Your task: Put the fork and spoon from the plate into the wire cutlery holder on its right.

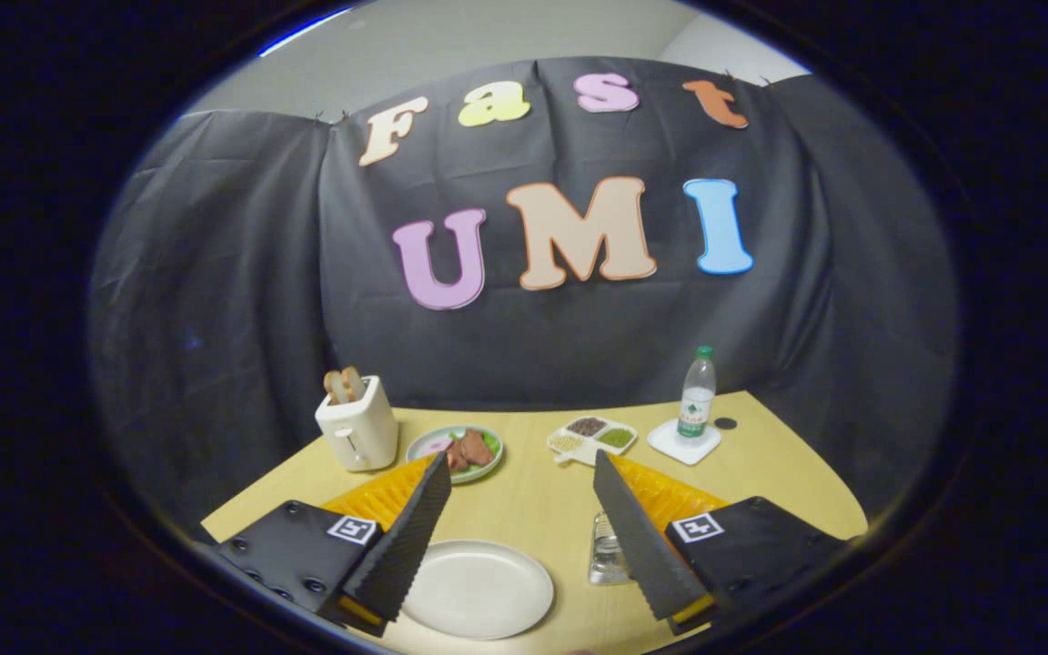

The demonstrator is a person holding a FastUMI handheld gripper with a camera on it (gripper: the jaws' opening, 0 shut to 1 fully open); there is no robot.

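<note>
Pale wood tabletop (542,500) spreads under us, black cloth behind it. Our gripper (520,473) hangs with jaws spread wide, pinching nothing. Between the fingers sits the white plate (477,589), and we can make out no fork or spoon on it. By the right finger stands the cutlery holder (607,550), half hidden. Descending blind, we judge, risks clipping that holder and tipping it.
</note>
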